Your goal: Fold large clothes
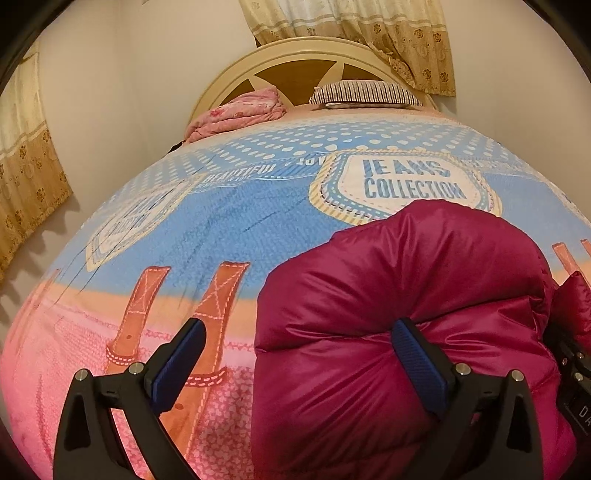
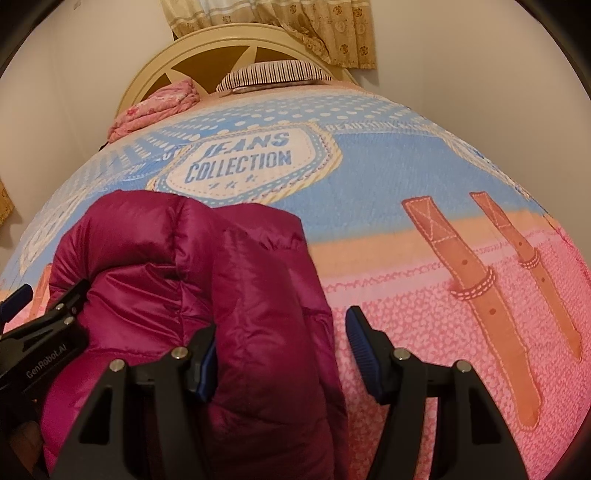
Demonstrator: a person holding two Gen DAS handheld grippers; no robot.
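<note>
A magenta puffer jacket (image 1: pixel 406 295) lies folded in a thick bundle on the bed near the front edge; it also shows in the right wrist view (image 2: pixel 221 280). My left gripper (image 1: pixel 299 354) is open, its jaws wide around the bundle's left edge, the right finger (image 1: pixel 417 362) resting on the fabric. My right gripper (image 2: pixel 282 350) is open, its jaws around the bundle's right edge, the left finger (image 2: pixel 207 365) against the jacket. The left gripper also shows at the left in the right wrist view (image 2: pixel 40 325).
The bedspread (image 1: pixel 229 221) is blue and pink with a "JEANS COLLECTION" print. A pink folded blanket (image 1: pixel 240 114) and a striped pillow (image 1: pixel 365 92) lie by the cream headboard (image 1: pixel 221 85). Curtains (image 1: pixel 406 33) hang behind; walls flank the bed.
</note>
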